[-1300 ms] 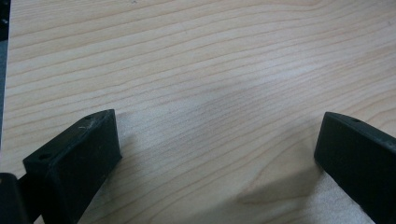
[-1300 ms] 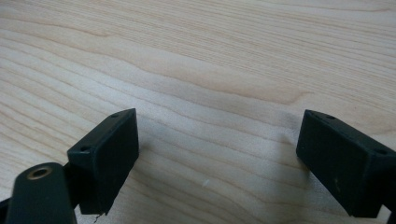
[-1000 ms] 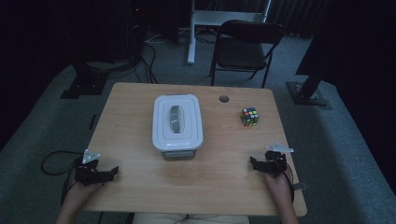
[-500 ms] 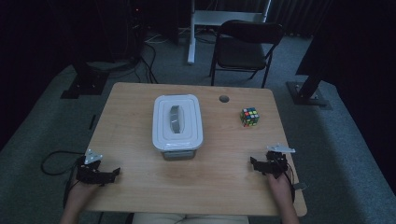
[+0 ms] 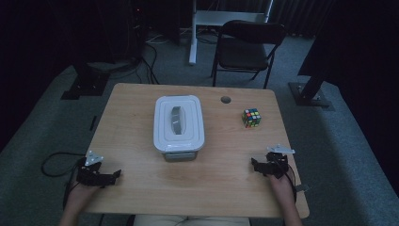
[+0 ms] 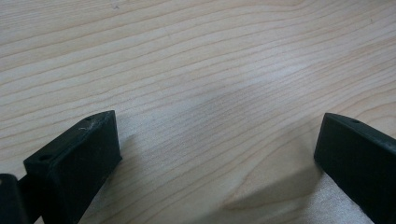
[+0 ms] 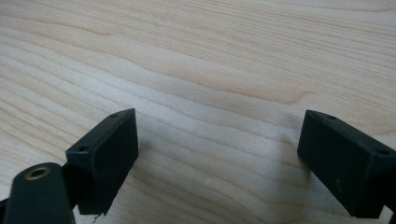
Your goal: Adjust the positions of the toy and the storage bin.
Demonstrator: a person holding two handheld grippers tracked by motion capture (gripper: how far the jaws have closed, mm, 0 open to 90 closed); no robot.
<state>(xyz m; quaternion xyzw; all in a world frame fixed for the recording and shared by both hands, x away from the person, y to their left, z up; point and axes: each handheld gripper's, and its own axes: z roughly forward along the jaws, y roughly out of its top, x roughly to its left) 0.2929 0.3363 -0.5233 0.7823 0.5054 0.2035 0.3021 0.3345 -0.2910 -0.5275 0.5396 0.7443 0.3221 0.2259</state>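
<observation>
Left gripper (image 5: 115, 175) has slid nearer the wooden table's (image 5: 141, 101) corner; both grippers spread, right gripper (image 5: 255, 165) resting.

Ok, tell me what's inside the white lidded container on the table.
The container is closed: its white lid covers the whole top, with a grey handle along the middle. The contents are hidden. Both grippers, left and right, are open and well short of it.

Both tools are matt black. The left gripper (image 5: 113, 175) carries a grey three-cornered plate on top and trails a black cable looping behind it. The right gripper (image 5: 254, 165) bears a like plate. Its blocky jaws show small screw holes and a brass-ringed pivot beside one jaw.
</observation>
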